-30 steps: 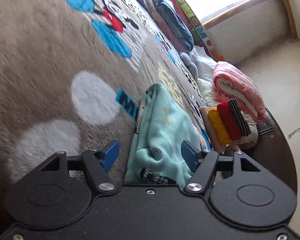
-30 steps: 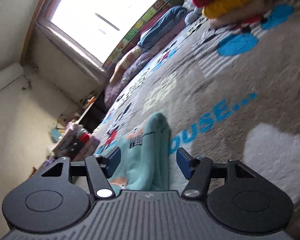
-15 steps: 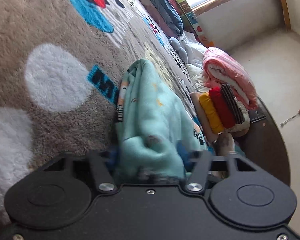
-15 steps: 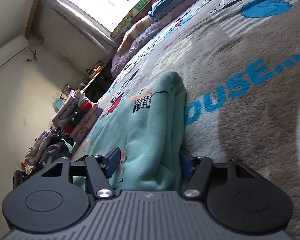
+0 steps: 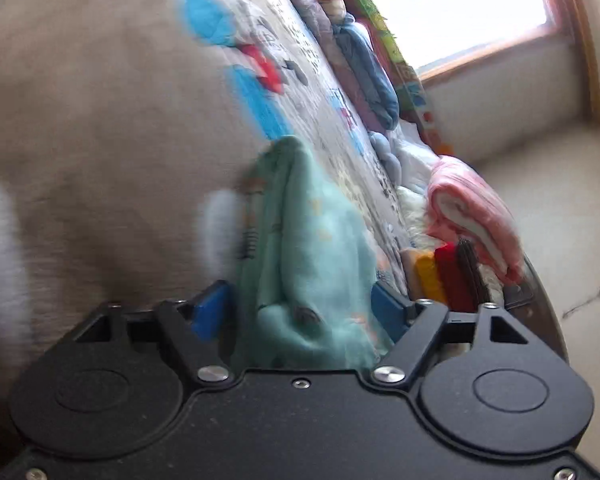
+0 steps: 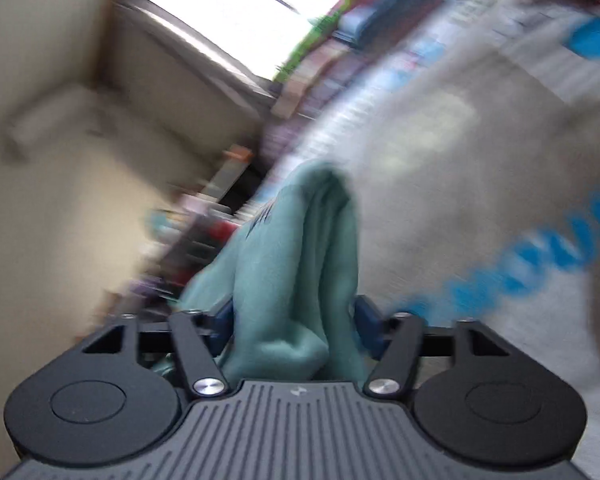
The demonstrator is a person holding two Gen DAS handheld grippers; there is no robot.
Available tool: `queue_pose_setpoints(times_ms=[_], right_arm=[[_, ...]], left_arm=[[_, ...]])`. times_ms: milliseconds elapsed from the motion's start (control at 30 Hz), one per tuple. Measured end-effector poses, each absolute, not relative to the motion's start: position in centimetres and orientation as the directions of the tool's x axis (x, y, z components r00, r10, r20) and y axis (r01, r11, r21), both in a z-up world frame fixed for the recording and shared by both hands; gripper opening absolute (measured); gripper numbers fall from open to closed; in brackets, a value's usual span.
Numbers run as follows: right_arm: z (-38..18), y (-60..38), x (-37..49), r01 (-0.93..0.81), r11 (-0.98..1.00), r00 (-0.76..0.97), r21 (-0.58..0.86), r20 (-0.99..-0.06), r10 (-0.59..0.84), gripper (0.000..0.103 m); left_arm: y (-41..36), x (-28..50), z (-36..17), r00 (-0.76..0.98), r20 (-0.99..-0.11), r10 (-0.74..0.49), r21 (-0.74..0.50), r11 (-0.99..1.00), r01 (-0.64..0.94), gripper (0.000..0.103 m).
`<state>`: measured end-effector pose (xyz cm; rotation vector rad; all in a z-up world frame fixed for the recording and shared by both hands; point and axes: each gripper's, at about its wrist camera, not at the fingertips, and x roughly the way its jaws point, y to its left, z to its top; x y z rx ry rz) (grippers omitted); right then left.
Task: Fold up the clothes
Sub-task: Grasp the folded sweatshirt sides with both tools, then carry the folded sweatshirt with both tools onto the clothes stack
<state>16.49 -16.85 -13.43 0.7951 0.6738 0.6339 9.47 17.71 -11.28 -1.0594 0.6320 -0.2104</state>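
A teal fleece garment [image 5: 312,248] with small prints lies bunched in a ridge on the brown plush blanket [image 5: 100,140] that covers the bed. My left gripper [image 5: 300,308] straddles the garment's near end. Its jaws are opening, and a dark gap shows between the left blue pad [image 5: 212,308] and the cloth. In the right wrist view the same teal garment [image 6: 300,264] rises between the fingers of my right gripper [image 6: 296,316]. Those jaws are opening too, with the folds standing loosely between the blue pads [image 6: 366,318]. Both views are motion-blurred.
A rolled pink blanket [image 5: 476,216] and a stack of red, yellow and dark folded clothes [image 5: 448,276] sit at the bed's edge. Blue bedding [image 5: 368,72] lies along the window [image 5: 460,8] side. A blurred pile of clothes [image 6: 204,232] shows beyond the garment.
Half a second ago both grippers pinched the teal garment; now both sets of jaws stand wider. Both hands have swung across the bed, and the garment is bunched higher between the fingers.
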Motion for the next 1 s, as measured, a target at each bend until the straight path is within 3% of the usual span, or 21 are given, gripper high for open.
queue_pose_setpoints(times_ms=[33, 100, 200, 267, 300, 333, 433, 667, 1000], right_arm=[[-14.4, -17.0, 16.5, -0.211, 0.561, 0.621, 0.800, -0.334, 0.709, 0.062], [-15.1, -17.7, 15.9, -0.202, 0.527, 0.624, 0.826, -0.306, 0.719, 0.061], [-15.0, -17.3, 16.1, -0.200, 0.505, 0.610, 0.840, -0.296, 0.735, 0.070], [-15.1, -16.5, 16.6, -0.205, 0.504, 0.592, 0.839, -0.304, 0.747, 0.068], [-15.4, -16.1, 16.9, -0.210, 0.508, 0.580, 0.836, -0.312, 0.752, 0.054], [-15.8, -15.9, 16.9, -0.202, 0.507, 0.574, 0.838, -0.318, 0.755, 0.040], [-16.1, -15.9, 16.8, -0.201, 0.482, 0.582, 0.853, -0.292, 0.759, 0.036], [-12.1, -13.7, 18.3, -0.317, 0.442, 0.587, 0.839, -0.192, 0.786, 0.034], [-4.1, -2.9, 27.7, -0.513, 0.284, 0.427, 0.810, -0.046, 0.903, 0.034]], left_arm=[[18.4, 9.2, -11.5, 0.810, -0.355, -0.466, -0.882, 0.454, -0.125, 0.075], [18.9, 9.3, -11.5, 0.816, -0.346, -0.462, -0.892, 0.433, -0.132, 0.076], [17.7, 9.6, -11.3, 0.801, -0.394, -0.450, -0.849, 0.512, -0.130, 0.074], [16.5, 9.7, -10.9, 0.794, -0.433, -0.427, -0.804, 0.581, -0.126, 0.067], [16.1, 9.9, -11.0, 0.791, -0.429, -0.437, -0.809, 0.576, -0.121, 0.044], [16.2, 9.9, -11.2, 0.792, -0.414, -0.448, -0.825, 0.553, -0.118, 0.039], [16.4, 10.0, -11.1, 0.801, -0.369, -0.471, -0.859, 0.503, -0.100, 0.034], [19.6, 10.1, -6.9, 0.871, -0.256, -0.419, -0.877, 0.480, -0.027, 0.033], [29.2, 11.4, 0.9, 0.973, -0.100, -0.210, -0.860, 0.509, 0.022, 0.033]])
